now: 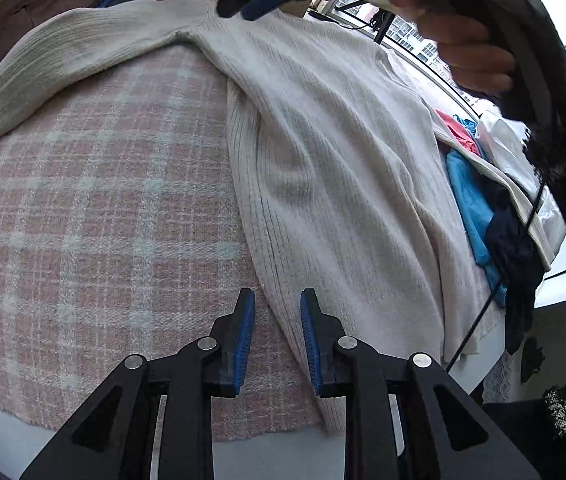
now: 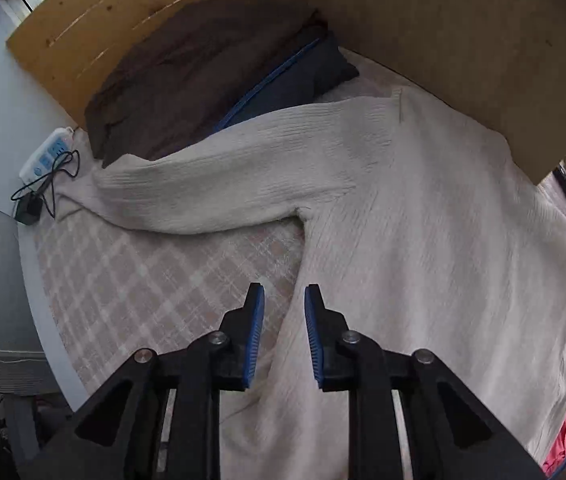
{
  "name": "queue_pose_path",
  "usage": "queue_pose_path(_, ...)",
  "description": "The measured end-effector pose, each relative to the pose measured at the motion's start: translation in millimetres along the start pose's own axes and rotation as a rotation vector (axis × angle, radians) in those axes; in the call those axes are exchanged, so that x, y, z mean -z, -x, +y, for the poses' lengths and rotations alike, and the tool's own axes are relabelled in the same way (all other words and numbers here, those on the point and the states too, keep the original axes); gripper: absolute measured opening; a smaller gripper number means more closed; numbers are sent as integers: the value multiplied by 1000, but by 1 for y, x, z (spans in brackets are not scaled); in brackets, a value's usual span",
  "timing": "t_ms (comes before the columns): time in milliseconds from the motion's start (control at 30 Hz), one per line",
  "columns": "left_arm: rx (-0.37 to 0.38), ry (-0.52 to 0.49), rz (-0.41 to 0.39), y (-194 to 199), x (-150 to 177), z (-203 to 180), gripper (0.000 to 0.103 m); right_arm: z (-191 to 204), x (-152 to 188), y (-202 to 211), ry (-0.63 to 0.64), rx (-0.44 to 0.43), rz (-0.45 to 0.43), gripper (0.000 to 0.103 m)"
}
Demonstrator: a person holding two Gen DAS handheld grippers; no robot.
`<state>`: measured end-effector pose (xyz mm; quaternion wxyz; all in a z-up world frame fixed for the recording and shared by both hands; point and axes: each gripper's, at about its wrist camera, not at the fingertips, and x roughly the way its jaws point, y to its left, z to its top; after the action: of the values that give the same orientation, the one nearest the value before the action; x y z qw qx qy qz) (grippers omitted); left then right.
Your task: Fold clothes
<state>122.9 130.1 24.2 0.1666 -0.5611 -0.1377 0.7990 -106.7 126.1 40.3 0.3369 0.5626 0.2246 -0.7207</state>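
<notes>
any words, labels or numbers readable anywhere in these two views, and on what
None can be read.
The white power strip at the table's edge has blue markings, too small and blurred to read.
The cream ribbed sweater on the pink plaid cloth shows no tag or print.

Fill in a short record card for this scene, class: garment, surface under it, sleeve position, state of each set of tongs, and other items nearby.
garment: cream ribbed sweater, spread flat, not yet folded
surface: pink plaid blanket
sleeve: one sleeve stretched out sideways
left tongs: open, holding nothing, over the sweater's edge
right tongs: open, holding nothing
nearby: brown and navy folded clothes; power strip; blue garment
</notes>
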Motion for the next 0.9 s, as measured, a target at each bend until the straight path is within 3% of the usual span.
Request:
queue_pose_path(100,2,2,-10,3,11,4,21,13,-19,-33,82,121,74,23)
queue_pose_path(200,5,-6,-10,4,15,3,23,9,-24,-46,83,176,101,23)
queue_pose_path(233,7,-9,-10,4,16,3,24,6,-25,-48,71,168,101,23)
queue_pose_path(300,9,-15,-10,5,18,3,24,-3,-24,-49,31,143,100,6)
queue_pose_path(467,14,-31,-9,6,24,2,23,-44,-19,-10,-111,12,20,6)
queue_pose_path(500,16,-34,-8,6,25,1,20,-53,-18,-1,-144,-18,5,6)
queue_pose_path(567,20,-34,-9,7,27,2,7,-71,-18,14,-208,-76,-16,6)
queue_pose_path(600,25,-30,-11,8,27,3,7,-76,-18,20,-227,-91,-26,6)
queue_pose_path(733,118,18,-41,22,31,13,5,-64,-22,32,-225,-91,-48,6)
queue_pose_path(900,298,154,-108,58,32,39,5,-46,-34,55,-210,-101,-74,6)
